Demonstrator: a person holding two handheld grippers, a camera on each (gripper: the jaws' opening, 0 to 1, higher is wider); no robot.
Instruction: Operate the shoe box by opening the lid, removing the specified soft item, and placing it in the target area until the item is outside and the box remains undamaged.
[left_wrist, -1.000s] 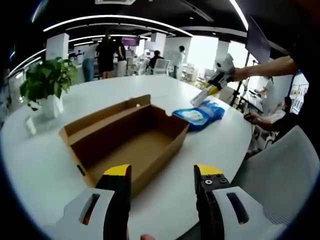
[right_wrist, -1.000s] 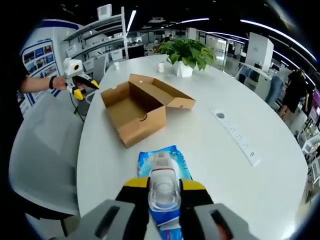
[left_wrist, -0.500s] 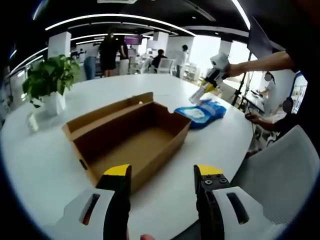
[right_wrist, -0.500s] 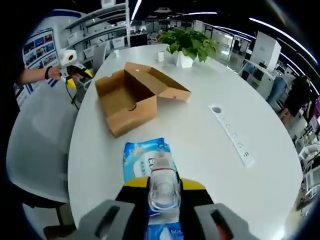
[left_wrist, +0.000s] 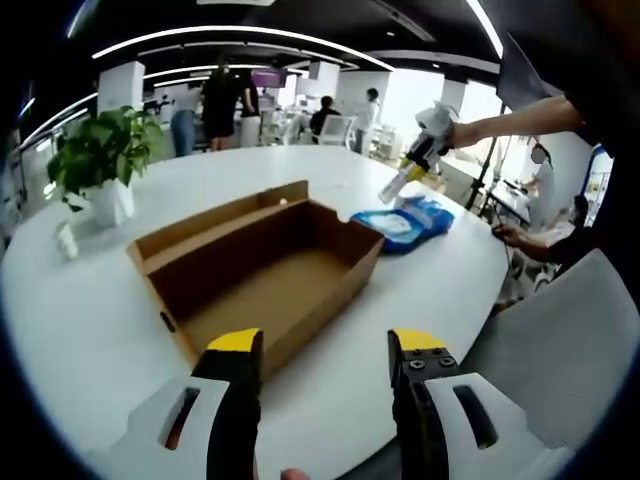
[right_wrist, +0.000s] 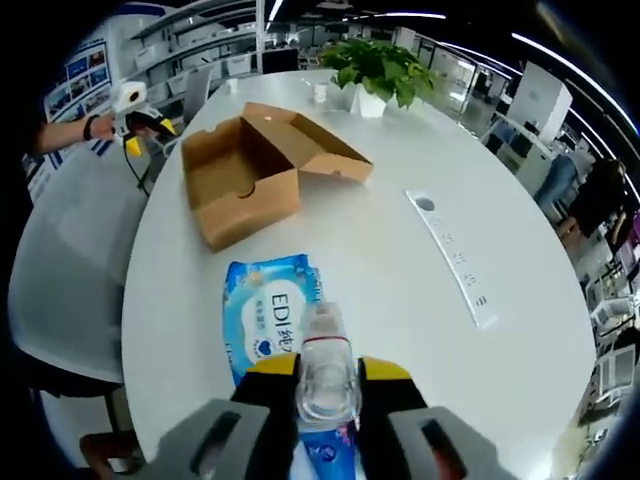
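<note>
A large open office. A wide round white table (left_wrist: 90, 330) takes up the near ground, with a potted green plant (left_wrist: 95, 160) in a white pot on it and a long white power strip (right_wrist: 452, 262) lying flat on its top. Grey chairs (left_wrist: 560, 350) stand at the table's edge. Curved strip lights (left_wrist: 230, 38) run across the dark ceiling. White pillars (left_wrist: 118, 90) and bright windows (left_wrist: 410, 100) stand far off, where several people (left_wrist: 215, 100) are standing. Shelves and posters (right_wrist: 85, 65) line one wall.
</note>
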